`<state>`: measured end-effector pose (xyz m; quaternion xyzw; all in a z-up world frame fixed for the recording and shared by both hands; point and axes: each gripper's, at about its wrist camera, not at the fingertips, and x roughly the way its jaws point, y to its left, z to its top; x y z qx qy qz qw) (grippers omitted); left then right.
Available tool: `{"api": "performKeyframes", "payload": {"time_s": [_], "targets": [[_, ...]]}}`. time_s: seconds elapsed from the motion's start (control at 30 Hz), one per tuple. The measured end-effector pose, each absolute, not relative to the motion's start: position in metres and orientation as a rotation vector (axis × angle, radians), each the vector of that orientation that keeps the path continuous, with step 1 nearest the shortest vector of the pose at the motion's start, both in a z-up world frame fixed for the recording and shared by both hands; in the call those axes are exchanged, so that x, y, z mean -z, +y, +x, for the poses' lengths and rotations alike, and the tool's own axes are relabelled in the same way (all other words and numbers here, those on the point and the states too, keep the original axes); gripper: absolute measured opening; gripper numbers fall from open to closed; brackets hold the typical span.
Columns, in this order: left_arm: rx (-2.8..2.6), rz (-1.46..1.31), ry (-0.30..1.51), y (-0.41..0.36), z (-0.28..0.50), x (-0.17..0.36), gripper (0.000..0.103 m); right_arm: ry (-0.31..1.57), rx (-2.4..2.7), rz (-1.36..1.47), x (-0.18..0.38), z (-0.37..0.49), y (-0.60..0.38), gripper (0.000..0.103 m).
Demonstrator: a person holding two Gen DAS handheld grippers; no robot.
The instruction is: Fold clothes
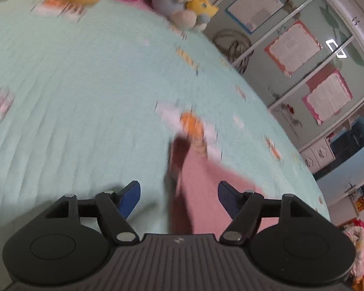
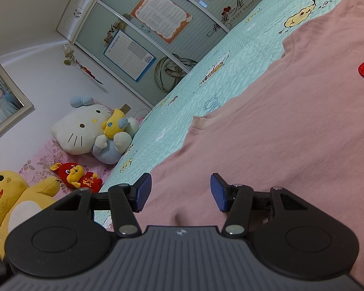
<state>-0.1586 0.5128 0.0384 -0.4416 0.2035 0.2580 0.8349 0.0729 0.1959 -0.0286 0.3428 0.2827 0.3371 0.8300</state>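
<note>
Your pink sweater [image 2: 267,133] lies spread on the bed [image 2: 182,92]. Both the left gripper [image 1: 179,196] and right gripper [image 2: 180,191] gape wide, holding nothing. Pinch too shallowly and the knit may slip, skewing any fold.

your sweater [image 2: 291,126] lies spread on the bed [image 2: 206,92], reaching toward its near edge. at the bed's far end the cat plush [image 2: 85,128] sits against the wall, the small doll [image 2: 76,173] before it, the bear plush [image 2: 9,198] leftmost. the wardrobe [image 2: 157,36] stands along the bed's far side.
</note>
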Motion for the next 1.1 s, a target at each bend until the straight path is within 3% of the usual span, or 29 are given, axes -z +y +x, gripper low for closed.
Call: {"api": "performKeyframes", "payload": {"time_s": [0.2, 0.23, 0.27, 0.3, 0.57, 0.83, 0.93, 1.0, 1.1], "targets": [[-0.500, -0.861, 0.488, 0.483, -0.145, -0.029, 0.074, 0.600, -0.717, 0.731, 0.029, 0.073, 0.197, 0.055], [-0.468, -0.855, 0.500, 0.483, -0.139, -0.028, 0.063, 0.600, -0.717, 0.730, 0.029, 0.073, 0.197, 0.055], [-0.437, -0.846, 0.525, 0.482, -0.133, -0.026, 0.025, 0.600, -0.717, 0.729, 0.029, 0.073, 0.197, 0.055], [-0.411, -0.840, 0.562, 0.484, -0.127, -0.023, 0.004, 0.600, -0.718, 0.729, 0.029, 0.073, 0.197, 0.055], [-0.464, -0.639, 0.636, 0.508, -0.110, -0.032, 0.007, 0.602, -0.719, 0.719, 0.027, 0.073, 0.198, 0.055], [-0.546, -0.809, 0.569, 0.508, -0.162, -0.033, 0.014, 0.603, -0.723, 0.724, 0.027, 0.073, 0.197, 0.056], [-0.556, -0.788, 0.563, 0.480, -0.217, -0.053, 0.029, 0.598, -0.739, 0.739, 0.027, 0.072, 0.194, 0.058], [-0.553, -0.802, 0.555, 0.460, -0.257, -0.065, 0.053, 0.630, -0.760, 0.748, 0.016, 0.057, 0.190, 0.061], [-0.515, -0.848, 0.571, 0.427, -0.304, -0.068, 0.060, 0.678, -0.792, 0.761, 0.000, 0.036, 0.183, 0.061]]}}
